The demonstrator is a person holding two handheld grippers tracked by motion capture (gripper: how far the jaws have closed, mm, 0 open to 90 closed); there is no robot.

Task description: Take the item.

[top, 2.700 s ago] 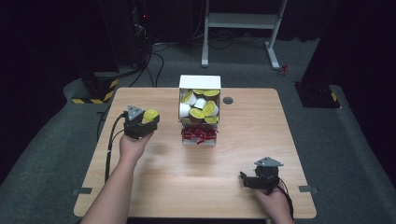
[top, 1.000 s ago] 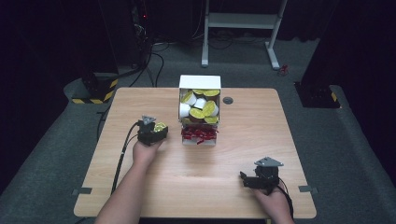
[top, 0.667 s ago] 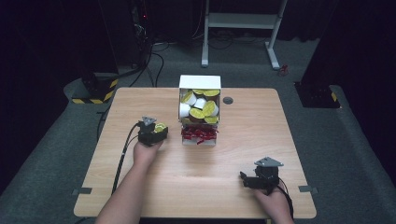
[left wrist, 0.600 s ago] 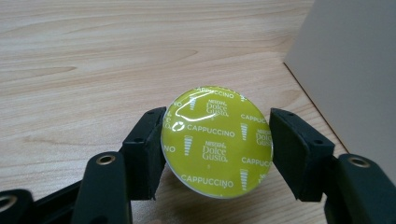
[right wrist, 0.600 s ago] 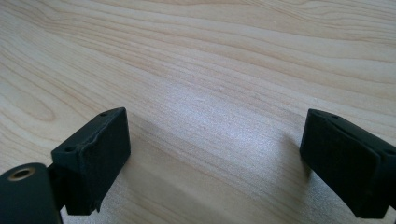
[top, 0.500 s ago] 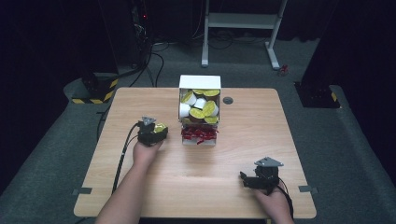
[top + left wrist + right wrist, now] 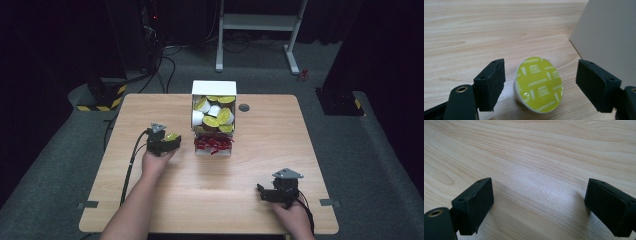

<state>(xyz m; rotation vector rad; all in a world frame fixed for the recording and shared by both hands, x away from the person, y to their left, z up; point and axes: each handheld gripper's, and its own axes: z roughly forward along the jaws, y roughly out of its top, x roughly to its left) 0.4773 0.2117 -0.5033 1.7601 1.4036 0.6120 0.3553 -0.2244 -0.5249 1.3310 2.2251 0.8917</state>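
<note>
A white coffee capsule with a yellow-green foil lid [image 7: 537,85] lies on its side on the wooden table [image 7: 210,195], lid towards the camera. My left gripper [image 7: 544,85] is open around it, and both black pads stand clear of its sides. From above, the left gripper [image 7: 170,142] and the capsule [image 7: 173,135] sit just left of the white box [image 7: 214,87]. The right gripper [image 7: 261,191] rests near the table's front right, open, with bare wood between its pads [image 7: 474,205].
The white box holds several yellow-lidded and white capsules [image 7: 215,112]. A heap of red pieces [image 7: 213,143] lies at its front. The box's pale wall [image 7: 609,37] stands close on the right of the left gripper view. A small dark disc [image 7: 244,107] lies right of the box.
Since the earliest frame the left gripper has come right and nearer with the capsule, stopping beside the box. It has stayed put over the last second. The right gripper has not moved.
</note>
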